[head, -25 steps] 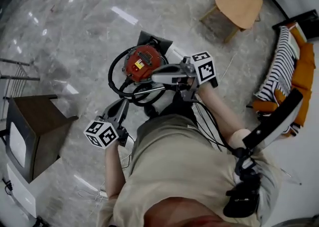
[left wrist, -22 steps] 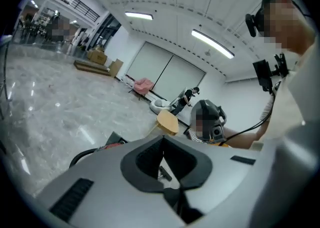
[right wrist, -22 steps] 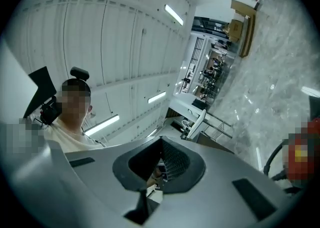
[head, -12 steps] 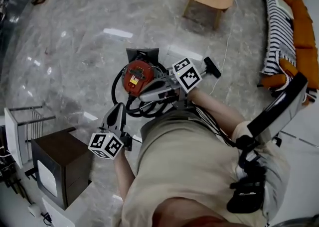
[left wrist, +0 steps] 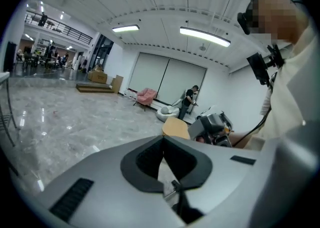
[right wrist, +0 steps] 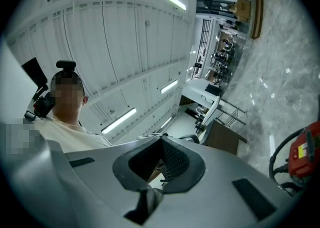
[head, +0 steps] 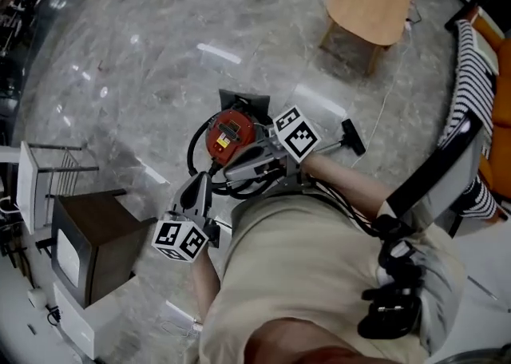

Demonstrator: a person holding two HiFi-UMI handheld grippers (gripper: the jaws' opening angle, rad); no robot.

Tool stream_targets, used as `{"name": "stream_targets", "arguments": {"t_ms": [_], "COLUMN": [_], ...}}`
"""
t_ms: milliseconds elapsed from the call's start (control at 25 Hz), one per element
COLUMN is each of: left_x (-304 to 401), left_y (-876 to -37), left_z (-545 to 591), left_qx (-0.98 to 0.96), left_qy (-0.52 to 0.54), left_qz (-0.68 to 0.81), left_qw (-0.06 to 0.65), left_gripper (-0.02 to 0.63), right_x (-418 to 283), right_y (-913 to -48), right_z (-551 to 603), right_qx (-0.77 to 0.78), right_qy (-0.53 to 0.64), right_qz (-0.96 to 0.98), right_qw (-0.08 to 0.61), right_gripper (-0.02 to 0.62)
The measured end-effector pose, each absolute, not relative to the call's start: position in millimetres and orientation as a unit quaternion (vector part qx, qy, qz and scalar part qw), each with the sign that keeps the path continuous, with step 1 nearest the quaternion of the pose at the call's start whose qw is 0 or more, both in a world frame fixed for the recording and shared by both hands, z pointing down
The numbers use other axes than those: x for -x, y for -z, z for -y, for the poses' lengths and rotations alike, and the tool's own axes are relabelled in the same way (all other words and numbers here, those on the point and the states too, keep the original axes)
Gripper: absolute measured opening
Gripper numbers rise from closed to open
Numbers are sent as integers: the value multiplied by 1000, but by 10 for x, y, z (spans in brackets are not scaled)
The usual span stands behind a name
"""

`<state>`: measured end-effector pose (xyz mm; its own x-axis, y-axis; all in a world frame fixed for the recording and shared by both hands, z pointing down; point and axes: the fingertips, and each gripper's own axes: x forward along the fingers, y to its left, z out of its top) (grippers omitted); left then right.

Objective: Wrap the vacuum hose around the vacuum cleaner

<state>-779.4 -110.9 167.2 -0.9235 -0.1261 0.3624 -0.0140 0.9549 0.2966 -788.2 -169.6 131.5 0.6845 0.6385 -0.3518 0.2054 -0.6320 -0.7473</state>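
1. Over the last second the head view has swung, and both grippers have drifted slightly while held over the vacuum cleaner [head: 230,132]. Neither has taken anything up.
2. The black vacuum hose [head: 194,151] lies as before, looped round the red canister on the floor. The wrap looks mostly done, or this is a pause between grabs.
3. The floor nozzle [head: 352,137] lies off to the right of the canister, outside the coil, and may still need tucking in.
4. Left gripper [head: 197,187]: jaws together with nothing between them, aimed across the room, just left of the coil.
5. Right gripper [head: 233,168]: jaws together and empty, tilted upward, above the coil's near side. Whether it touches the hose cannot be told.
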Motion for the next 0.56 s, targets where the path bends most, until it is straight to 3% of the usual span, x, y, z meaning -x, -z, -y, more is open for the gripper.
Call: {"name": "stream_targets", "arguments": {"t_ms": [320,560], "left_x": [7495,7005], "left_y": [-1777,-1789], "left_z": [1268,1089], "left_qx": [60,106], "left_qy": [115,147], "left_qz": [961,960], "left_qw": [243,214], "left_gripper": [3,3], "right_x": [7558,6917], "right_y": [-1339,-1338], "right_z": [1698,1663], "right_qx": [870,888], "right_qy": [-286,-253], "right_qz": [134,106], "right_qw": [378,368], "right_gripper": [5,6]}}
